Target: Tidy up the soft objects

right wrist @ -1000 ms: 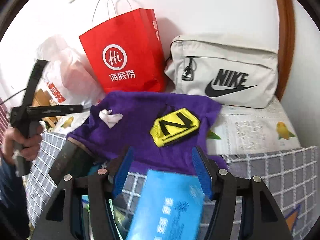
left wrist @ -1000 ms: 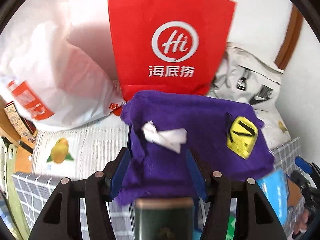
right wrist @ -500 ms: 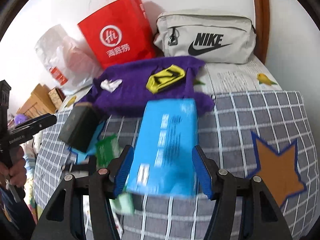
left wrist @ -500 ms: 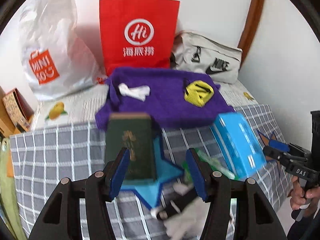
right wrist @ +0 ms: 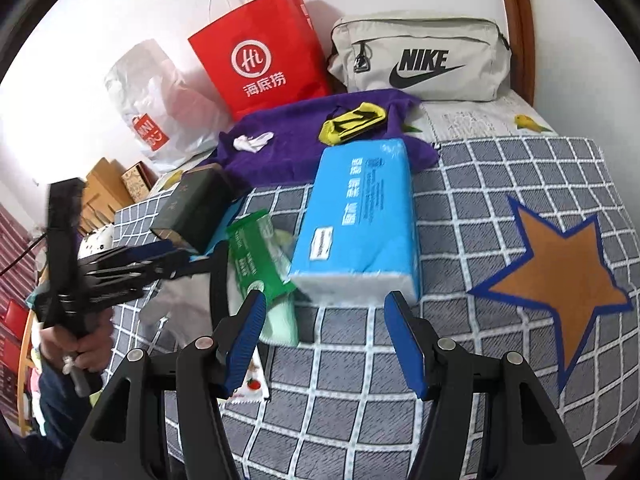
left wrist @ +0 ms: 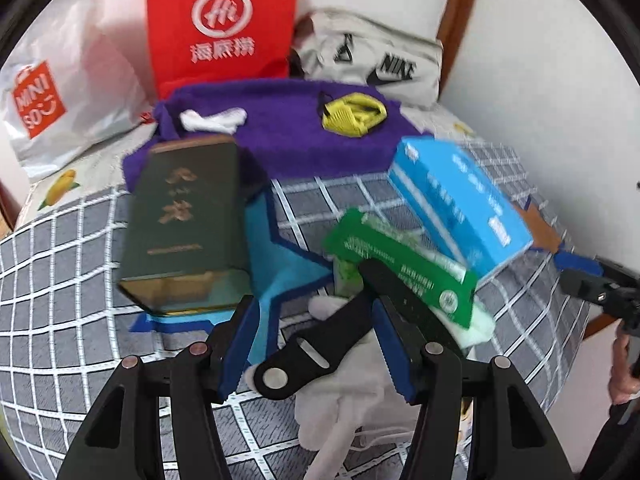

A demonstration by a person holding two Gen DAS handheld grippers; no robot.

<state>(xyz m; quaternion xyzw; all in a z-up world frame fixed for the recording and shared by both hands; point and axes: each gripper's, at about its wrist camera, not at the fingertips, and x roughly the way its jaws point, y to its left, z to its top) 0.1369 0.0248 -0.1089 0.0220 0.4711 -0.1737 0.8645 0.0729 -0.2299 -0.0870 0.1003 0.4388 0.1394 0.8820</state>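
Between the spread left tongs (left wrist: 316,348), a limp white glove (left wrist: 344,396) lies on the bed (left wrist: 60,320) under a black strap (left wrist: 320,344); it looks light, best pinched mid-cloth. From the right view, the right tongs (right wrist: 324,338) gape empty before the squashy blue tissue pack (right wrist: 360,216).

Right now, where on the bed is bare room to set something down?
Free: checked cover between the blue tissue pack and brown star, and ahead of the right claw. Crowded: left of the pack, around the green packet and dark box.
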